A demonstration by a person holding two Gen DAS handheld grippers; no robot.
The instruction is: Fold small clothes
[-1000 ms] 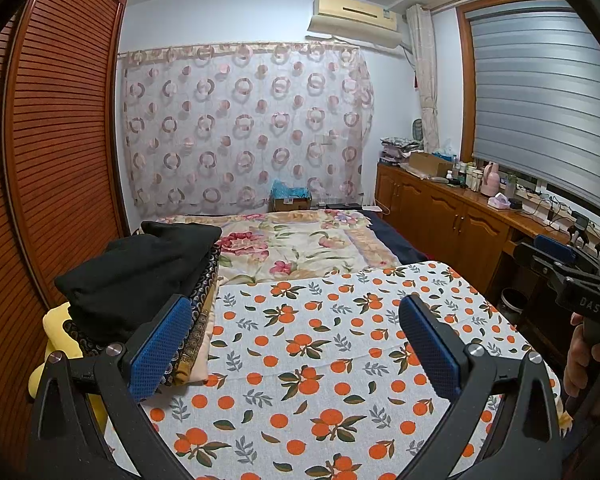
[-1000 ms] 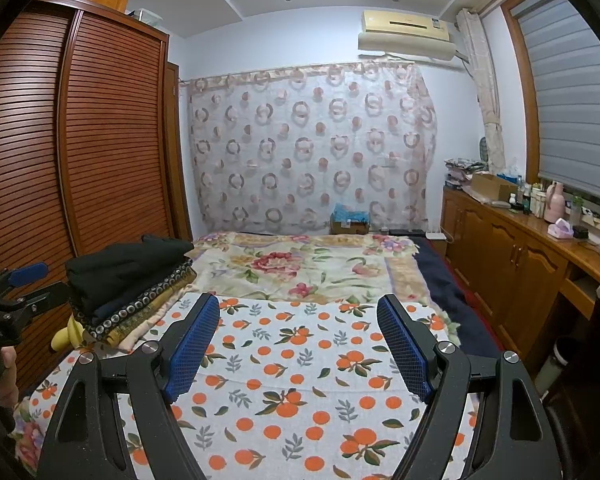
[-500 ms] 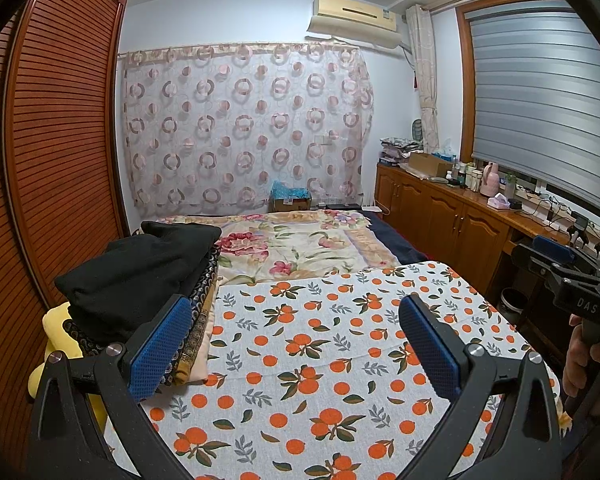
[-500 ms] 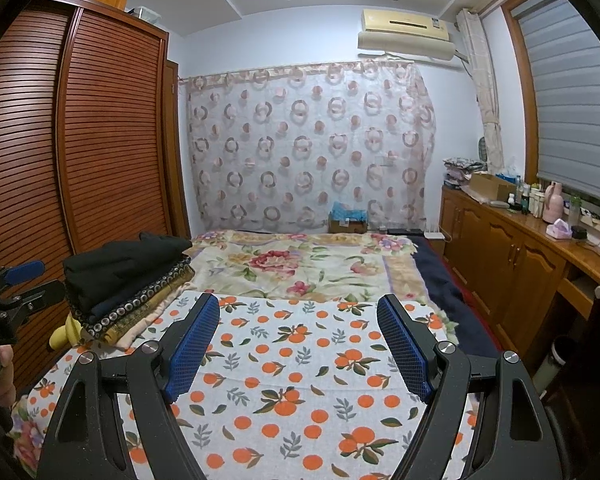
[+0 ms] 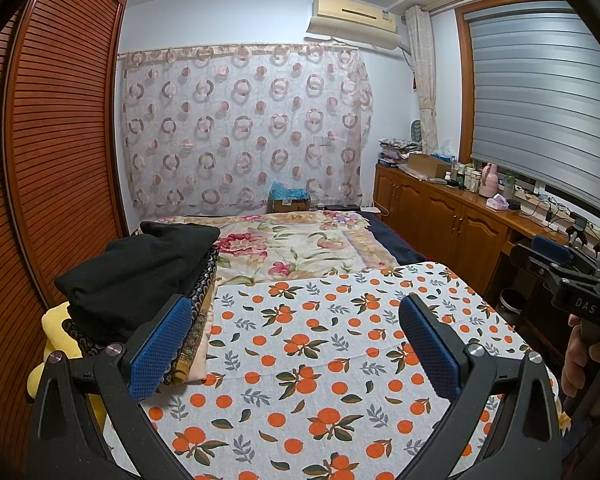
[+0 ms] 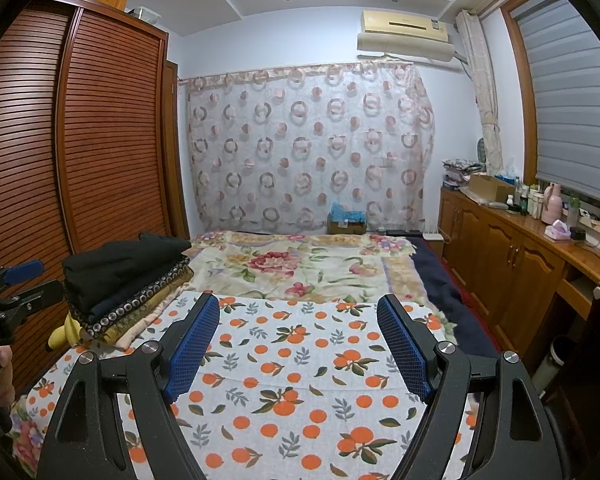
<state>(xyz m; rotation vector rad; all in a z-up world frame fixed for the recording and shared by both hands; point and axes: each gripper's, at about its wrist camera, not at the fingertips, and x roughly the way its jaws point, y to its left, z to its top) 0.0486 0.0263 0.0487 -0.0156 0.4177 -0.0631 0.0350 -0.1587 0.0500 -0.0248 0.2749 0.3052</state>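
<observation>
Both tools hang over the bed (image 5: 384, 240) with jaws spread wide and nothing between the blue pads: the left tool (image 5: 294, 344) and the right tool (image 6: 298, 346) each look down on the orange-print cloth (image 5: 324, 344) lying flat on the bed. The stack of folded clothes (image 5: 140, 276), black garment on top, sits at about ten o'clock from the cloth, just beside its left edge and touched by neither tool. A wooden tabletop (image 6: 540, 236) with bottles runs along the wall at three o'clock.
</observation>
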